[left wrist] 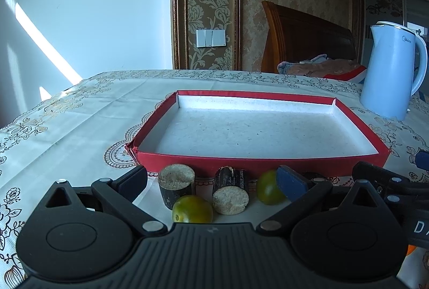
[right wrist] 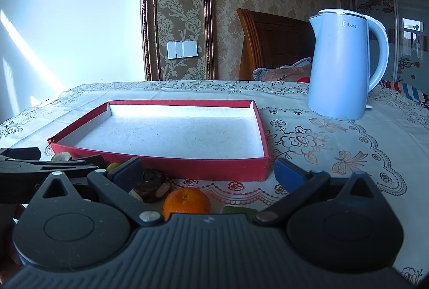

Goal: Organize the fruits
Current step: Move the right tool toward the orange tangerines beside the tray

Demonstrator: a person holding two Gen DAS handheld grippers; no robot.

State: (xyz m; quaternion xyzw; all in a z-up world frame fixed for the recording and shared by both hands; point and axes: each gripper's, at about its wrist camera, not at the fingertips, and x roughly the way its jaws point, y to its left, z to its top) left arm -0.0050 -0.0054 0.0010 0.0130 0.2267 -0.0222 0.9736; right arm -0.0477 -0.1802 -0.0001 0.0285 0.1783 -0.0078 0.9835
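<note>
Red-walled shallow tray (left wrist: 257,164) fills mid-frame on the floral tablecloth (left wrist: 80,114), pale blue kettle (right wrist: 343,66) upper right. Sugarcane chunks (left wrist: 177,185), green fruits (left wrist: 192,209) and an orange (right wrist: 187,201) lie below it, between both spread grippers, left (left wrist: 214,181) and right (right wrist: 209,173).

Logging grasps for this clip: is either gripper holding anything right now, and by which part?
Nothing is held. The left gripper and right gripper are both open, with fruit lying loose between their fingers.
</note>
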